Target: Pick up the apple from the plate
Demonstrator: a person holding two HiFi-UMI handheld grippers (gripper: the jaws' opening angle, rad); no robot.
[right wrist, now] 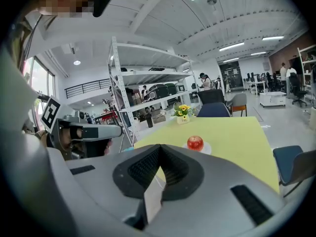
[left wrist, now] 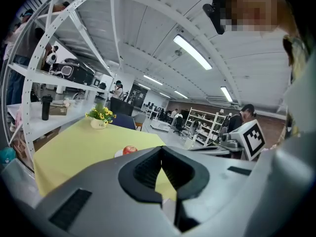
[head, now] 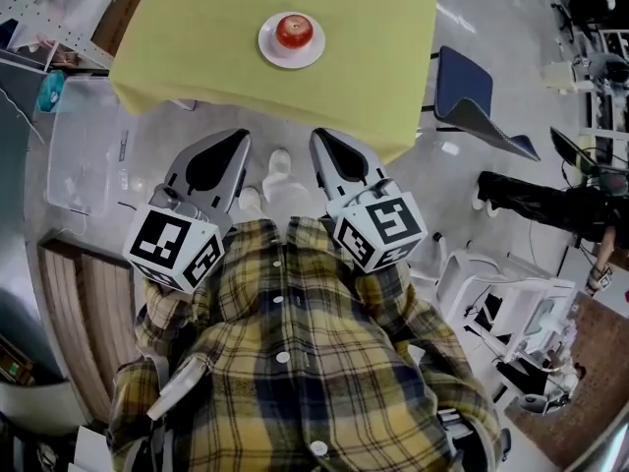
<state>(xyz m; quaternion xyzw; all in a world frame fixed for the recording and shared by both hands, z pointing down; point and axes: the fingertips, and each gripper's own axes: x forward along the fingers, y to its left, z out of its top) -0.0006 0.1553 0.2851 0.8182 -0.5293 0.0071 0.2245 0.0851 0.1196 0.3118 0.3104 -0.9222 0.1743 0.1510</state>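
Note:
A red apple (head: 294,30) sits on a small white plate (head: 270,51) near the far end of a table with a yellow cloth (head: 373,67). Both grippers hang short of the table's near edge, apart from the apple. My left gripper (head: 242,139) and right gripper (head: 317,137) are side by side, each shut with nothing between the jaws. In the left gripper view the apple (left wrist: 130,149) peeks just over the shut left gripper (left wrist: 161,151). The right gripper view has the apple (right wrist: 195,142) on its plate (right wrist: 206,149) beyond the shut right gripper (right wrist: 159,150).
A small pot of yellow flowers (right wrist: 183,113) stands at the table's far end. A blue chair (head: 472,96) is at the table's right, a clear plastic bin (head: 84,155) on the floor at its left. White shelf racks (right wrist: 143,95) line one side.

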